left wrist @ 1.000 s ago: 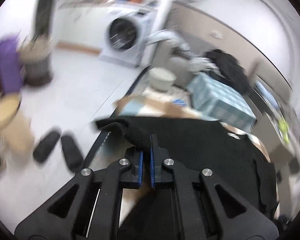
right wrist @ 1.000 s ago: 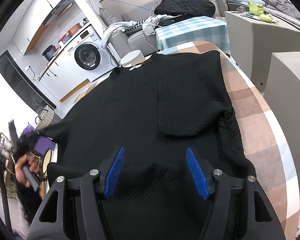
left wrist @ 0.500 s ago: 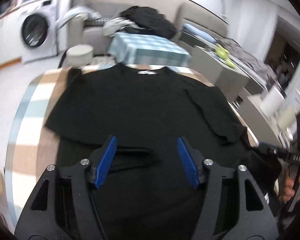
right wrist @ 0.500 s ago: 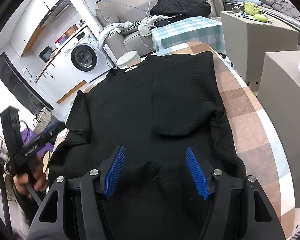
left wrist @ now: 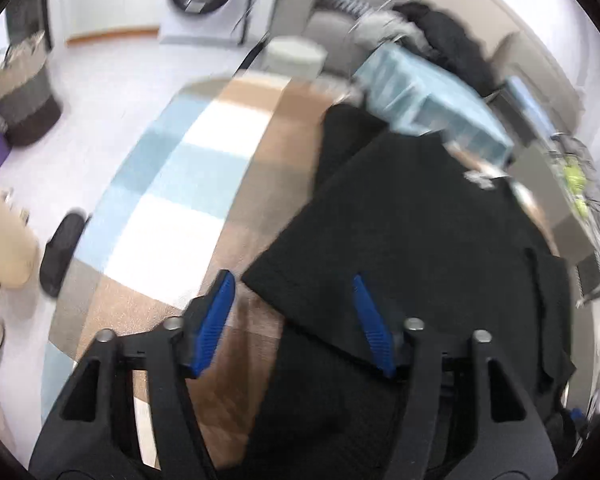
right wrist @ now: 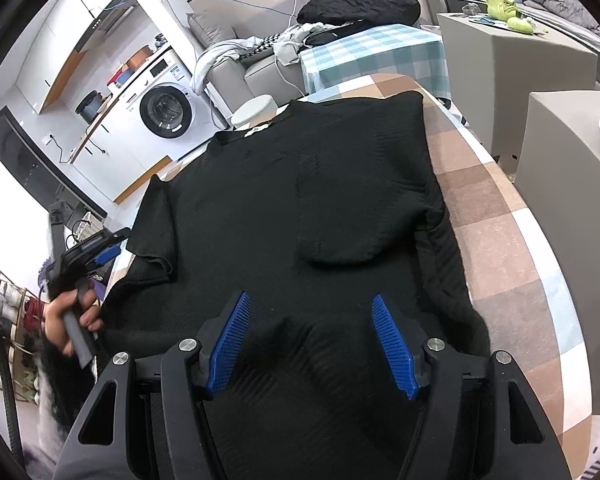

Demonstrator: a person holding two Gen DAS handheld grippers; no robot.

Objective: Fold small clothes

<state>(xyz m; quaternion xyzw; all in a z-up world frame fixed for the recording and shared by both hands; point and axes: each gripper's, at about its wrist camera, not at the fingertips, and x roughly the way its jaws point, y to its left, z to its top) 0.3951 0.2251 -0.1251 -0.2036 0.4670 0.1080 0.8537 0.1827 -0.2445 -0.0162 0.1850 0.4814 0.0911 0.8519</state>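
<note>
We have the checked tablecloth (right wrist: 496,208) filling the right side of the right wrist view, and it serves as our folding surface, which is why the black top (right wrist: 300,208) lies spread flat across it, neckline toward the upper middle of the frame and hem toward the bottom. Flat and smoothed, the garment gives clean lines to fold along. Its right sleeve (right wrist: 360,184) is already turned inward over the body at the centre of the frame, so we judge one side fold done. The left sleeve (right wrist: 152,232) lies out to the side at the left of the frame, its lower edge a little bunched, and that seems to be the next piece to bring in.

Our right gripper (right wrist: 312,340) hangs over the hem at the bottom centre, tongs wide with nothing between them, probably ready to steady the cloth. Our left gripper (left wrist: 294,320) sits at the bottom of the blurred left wrist view, right at the sleeve corner (left wrist: 260,276); its jaws are closing and the sleeve's edge lies between them, though the pads do not yet press on it. At the lower left of the right wrist view a hand (right wrist: 66,320) grips that gripper's handle, angled in toward the sleeve.
</note>
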